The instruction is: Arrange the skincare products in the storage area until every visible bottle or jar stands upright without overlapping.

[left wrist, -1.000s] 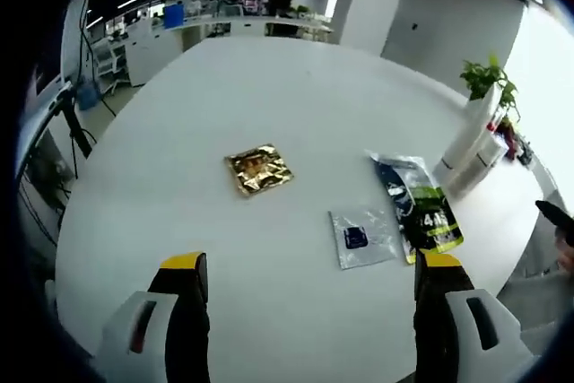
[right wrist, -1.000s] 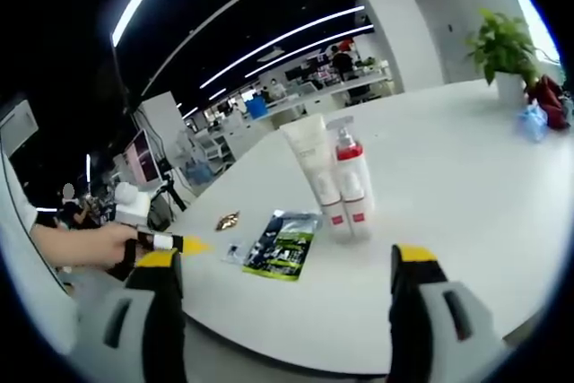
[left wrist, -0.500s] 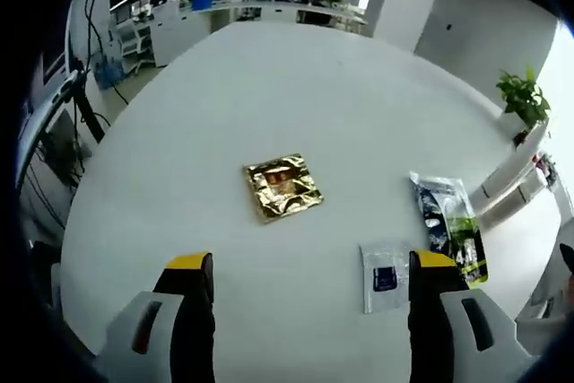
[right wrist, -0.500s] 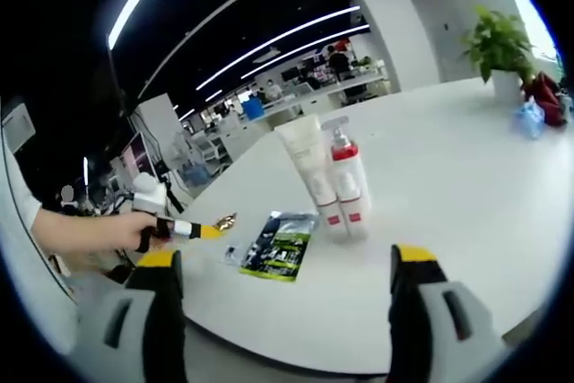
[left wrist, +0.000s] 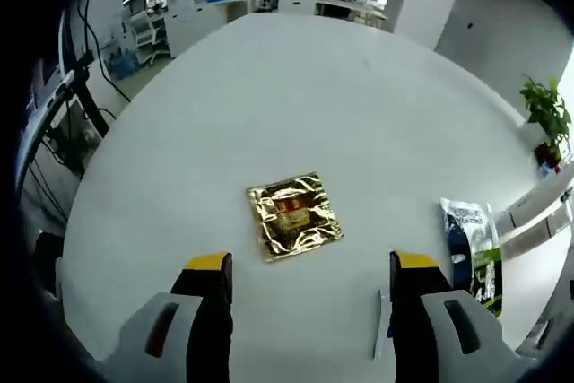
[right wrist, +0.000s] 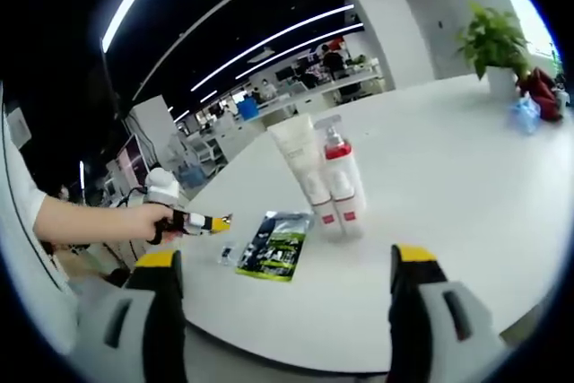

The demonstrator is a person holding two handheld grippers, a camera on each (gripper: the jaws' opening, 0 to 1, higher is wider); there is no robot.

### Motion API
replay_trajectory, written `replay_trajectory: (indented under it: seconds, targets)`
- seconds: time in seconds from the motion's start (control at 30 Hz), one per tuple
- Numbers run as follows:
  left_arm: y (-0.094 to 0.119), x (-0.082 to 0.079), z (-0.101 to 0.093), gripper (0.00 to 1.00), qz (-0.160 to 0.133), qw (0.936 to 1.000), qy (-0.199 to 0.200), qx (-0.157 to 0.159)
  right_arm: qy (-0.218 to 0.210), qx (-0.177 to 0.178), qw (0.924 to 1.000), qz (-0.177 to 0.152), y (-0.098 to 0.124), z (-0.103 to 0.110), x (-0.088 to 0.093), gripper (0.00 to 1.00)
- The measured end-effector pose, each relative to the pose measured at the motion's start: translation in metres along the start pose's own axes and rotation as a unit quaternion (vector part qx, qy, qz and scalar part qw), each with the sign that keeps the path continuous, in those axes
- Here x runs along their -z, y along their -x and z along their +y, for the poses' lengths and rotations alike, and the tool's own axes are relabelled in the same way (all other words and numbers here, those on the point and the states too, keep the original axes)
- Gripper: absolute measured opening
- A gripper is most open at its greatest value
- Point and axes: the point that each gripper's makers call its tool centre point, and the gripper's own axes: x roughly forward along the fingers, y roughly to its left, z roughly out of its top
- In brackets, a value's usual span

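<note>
A white tube (right wrist: pixel 299 161) and a pump bottle with a red collar (right wrist: pixel 339 178) stand upright, touching, on the white round table (right wrist: pixel 466 186). They show as pale shapes (left wrist: pixel 541 211) at the right edge of the left gripper view. My left gripper (left wrist: pixel 309 266) is open just short of a gold sachet (left wrist: pixel 294 215) that lies flat. A person's hand holds that gripper (right wrist: pixel 199 221) out over the table's left side. My right gripper (right wrist: pixel 287 262) is open and holds nothing, back from the bottles near the table's edge.
A dark green sachet (right wrist: pixel 273 245) (left wrist: pixel 473 247) and a small clear sachet with a blue patch (right wrist: pixel 226 256) (left wrist: pixel 380 336) lie flat between the gold sachet and the bottles. A potted plant (right wrist: pixel 490 40) and a blue item (right wrist: pixel 525 114) stand at the far right.
My left gripper has moved forward over the table to the gold sachet, and its jaws stand a little closer together. The right gripper has barely moved.
</note>
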Motion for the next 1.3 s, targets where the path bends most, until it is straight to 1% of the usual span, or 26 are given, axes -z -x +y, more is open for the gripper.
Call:
replay_trajectory:
  seconds: [0.1,0.23,0.33,0.5,0.53,0.6,0.67,0.87,0.93,0.97,1.0,1.03,1.2,1.3]
  targets:
    - [-0.005,-0.008,0.004,0.65,-0.002,0.9999,0.002,-0.01,-0.002,0.002,1.0,0.001,0.0,-0.001,0.001,0.96]
    - [-0.01,-0.017,0.011,0.59,-0.01,0.9996,0.003,-0.028,-0.003,0.004,1.0,0.002,0.0,-0.002,0.001,0.96]
    - [-0.018,-0.021,0.013,0.59,-0.007,0.9994,0.001,-0.033,-0.005,0.006,1.0,0.002,0.0,-0.002,0.001,0.96]
    - [-0.022,-0.018,0.012,0.58,-0.001,0.9992,0.009,-0.038,-0.008,0.008,0.9999,0.002,0.0,-0.003,0.001,0.96]
    - [-0.022,-0.019,0.014,0.57,-0.004,0.999,0.003,-0.043,-0.009,0.008,0.9999,0.002,0.0,-0.004,0.001,0.96]
    - [-0.023,-0.019,0.014,0.54,-0.001,0.9988,-0.005,-0.048,-0.009,0.009,0.9999,0.002,0.0,-0.004,0.001,0.96]
    - [-0.023,-0.018,0.018,0.51,0.006,0.998,-0.019,-0.06,-0.009,0.01,0.9999,0.002,0.0,-0.004,0.001,0.96]
    - [-0.023,-0.019,0.016,0.47,-0.002,0.9982,-0.018,-0.058,-0.01,0.012,0.9999,0.001,0.0,-0.005,0.001,0.96]
    - [-0.023,-0.019,0.015,0.42,-0.005,0.9983,-0.02,-0.055,-0.01,0.013,0.9999,0.001,0.0,-0.005,0.001,0.96]
    - [-0.023,-0.02,0.014,0.36,-0.007,0.9983,-0.023,-0.053,-0.01,0.013,0.9999,0.002,0.0,-0.005,0.001,0.96]
    - [-0.024,-0.022,0.011,0.37,-0.013,0.9987,-0.023,-0.044,-0.01,0.013,0.9999,0.002,0.0,-0.005,0.001,0.96]
    - [-0.022,-0.019,0.012,0.36,-0.008,0.9987,-0.019,-0.046,-0.01,0.013,0.9999,0.002,0.0,-0.005,0.001,0.96]
    - [-0.023,-0.022,0.016,0.35,-0.01,0.9989,-0.02,-0.041,-0.009,0.012,0.9999,0.001,0.0,-0.005,0.001,0.96]
    - [-0.019,-0.026,0.011,0.35,-0.017,0.9991,-0.02,-0.033,-0.009,0.012,0.9999,0.001,0.0,-0.005,0.0,0.96]
